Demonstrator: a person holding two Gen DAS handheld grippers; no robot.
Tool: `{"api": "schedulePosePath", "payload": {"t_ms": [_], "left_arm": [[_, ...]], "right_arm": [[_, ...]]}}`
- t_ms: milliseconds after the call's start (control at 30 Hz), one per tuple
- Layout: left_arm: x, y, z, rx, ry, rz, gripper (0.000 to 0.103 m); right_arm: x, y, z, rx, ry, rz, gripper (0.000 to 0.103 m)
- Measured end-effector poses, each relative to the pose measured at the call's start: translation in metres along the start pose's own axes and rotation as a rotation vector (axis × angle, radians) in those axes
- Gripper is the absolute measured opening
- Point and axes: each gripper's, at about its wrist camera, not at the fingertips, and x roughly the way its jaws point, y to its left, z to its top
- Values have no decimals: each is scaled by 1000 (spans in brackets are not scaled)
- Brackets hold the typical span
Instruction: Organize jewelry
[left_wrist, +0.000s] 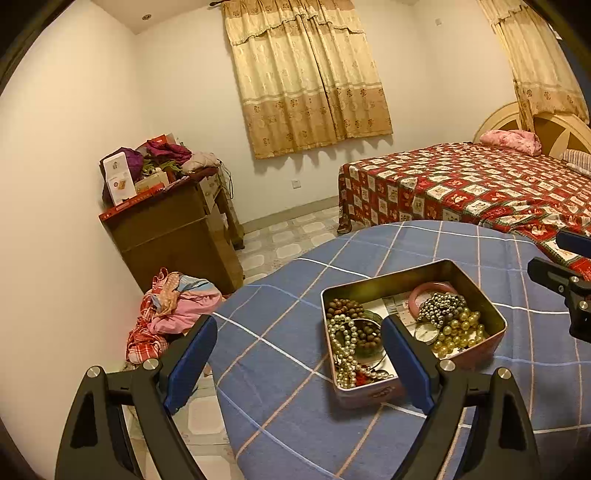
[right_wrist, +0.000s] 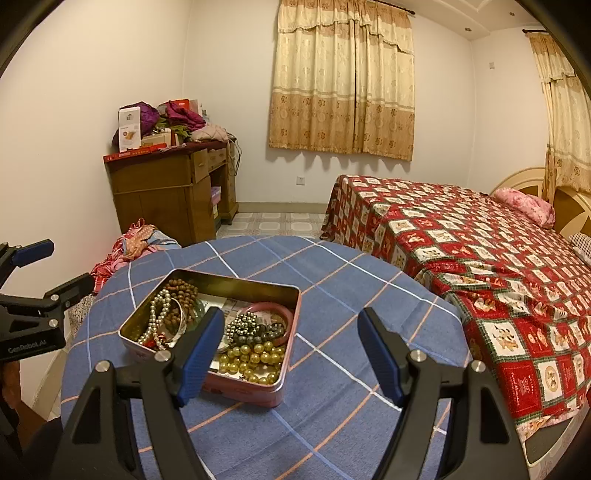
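Hovering wide apart and empty, each gripper (left_wrist: 299, 356) (right_wrist: 290, 356) frames the tin (right_wrist: 258, 393); only the right view shows bare cloth (right_wrist: 332, 295) beyond.

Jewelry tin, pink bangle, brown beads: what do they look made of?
Tin: apparently thin sheet metal, its bare inner walls giving a dull golden shine, the outside coated pink. Pink bangle: smooth, glossy and opaque, so plastic, glass or stone; the look doesn't settle it. Brown beads: matte, uneven reddish brown, probably wood or seed.
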Motion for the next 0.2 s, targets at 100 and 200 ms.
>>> {"api": "schedulePosePath", "payload": {"t_ms": [100, 200], "left_arm": [[1, 0, -2, 4, -4, 7, 90], [1, 0, -2, 3, -2, 0, 90]], "right_arm": [[0, -1, 0, -2, 2, -2, 77], [1, -1, 0, 1, 4, -1, 77]]}}
